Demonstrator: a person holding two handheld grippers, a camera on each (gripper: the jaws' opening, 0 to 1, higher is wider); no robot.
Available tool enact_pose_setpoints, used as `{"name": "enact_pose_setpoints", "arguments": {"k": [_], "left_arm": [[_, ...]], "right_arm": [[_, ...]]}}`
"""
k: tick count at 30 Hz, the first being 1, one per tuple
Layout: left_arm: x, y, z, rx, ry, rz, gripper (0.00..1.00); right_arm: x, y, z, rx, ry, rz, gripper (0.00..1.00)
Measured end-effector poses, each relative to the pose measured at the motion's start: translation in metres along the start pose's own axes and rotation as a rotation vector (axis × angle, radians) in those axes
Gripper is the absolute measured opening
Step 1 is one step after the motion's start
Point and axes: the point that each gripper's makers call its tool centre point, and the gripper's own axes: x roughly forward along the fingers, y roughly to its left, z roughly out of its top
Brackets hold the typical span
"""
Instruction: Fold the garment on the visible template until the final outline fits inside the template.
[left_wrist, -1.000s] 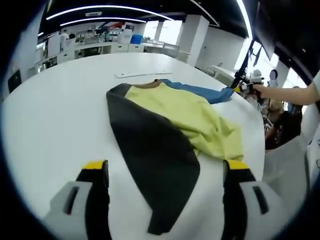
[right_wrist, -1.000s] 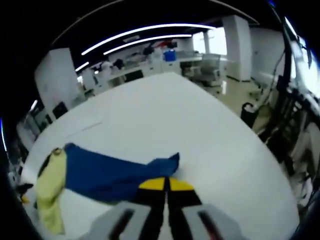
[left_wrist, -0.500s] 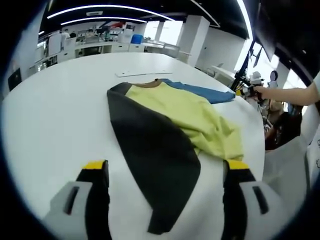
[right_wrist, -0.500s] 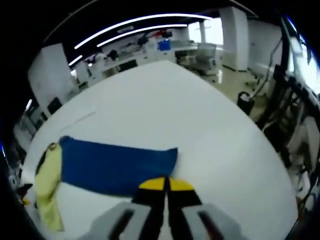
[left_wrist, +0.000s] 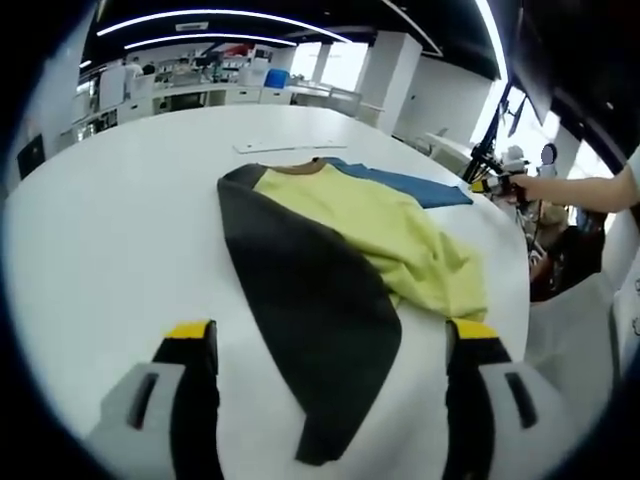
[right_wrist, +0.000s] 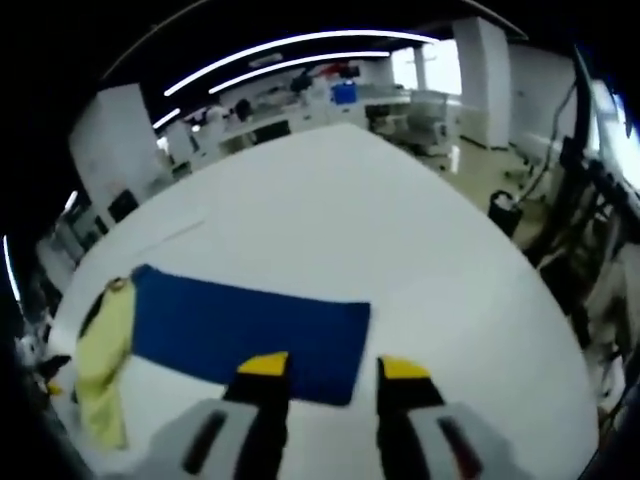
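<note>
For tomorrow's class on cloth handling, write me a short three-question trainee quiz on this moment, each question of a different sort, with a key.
1. True or false: the right gripper has its jaws shut on the flat blue sleeve.
2. Multiple choice: in the left gripper view, which part of the three-colour garment lies nearest the left gripper? A) the long black sleeve B) the yellow body panel C) the blue sleeve
3. Fill in: the garment rests on a ____ round table.

Key
1. False: the jaws stand apart, over the sleeve's edge.
2. A
3. white
</note>
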Motion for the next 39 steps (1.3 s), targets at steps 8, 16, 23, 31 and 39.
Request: {"name": "enact_pose_setpoints", "arguments": {"k": [8,16,23,31,39], "left_arm": [[0.0,0.0,0.003,0.004,-0.007,-0.003,0.92],[-0.002,-0.001,0.002,0.006,-0.011,-0.001,0.91],[-0.005,-0.005,-0.003,0.006,-0.009,-0.004,0.9],[-0.013,-0.008,-0.016,-0.004,0.002,-0.001,0.87],[-0.02,-0.011,-0.039,-0.029,0.022,0.012,0.81]], "right_arm": [[-0.005,0.025,0.001,-0.035,-0.044,0.096,0.65],[-0.022,0.061,0.002,-0.126,-0.088,0.169,0.92],[-0.025,0.08,-0.003,-0.25,-0.065,0.218,0.99],[-0.036,0.112,-0.008,-0.287,-0.081,0.272,0.99],[-0.047,0.144,-0.021,-0.302,-0.087,0.335,0.99]]}}
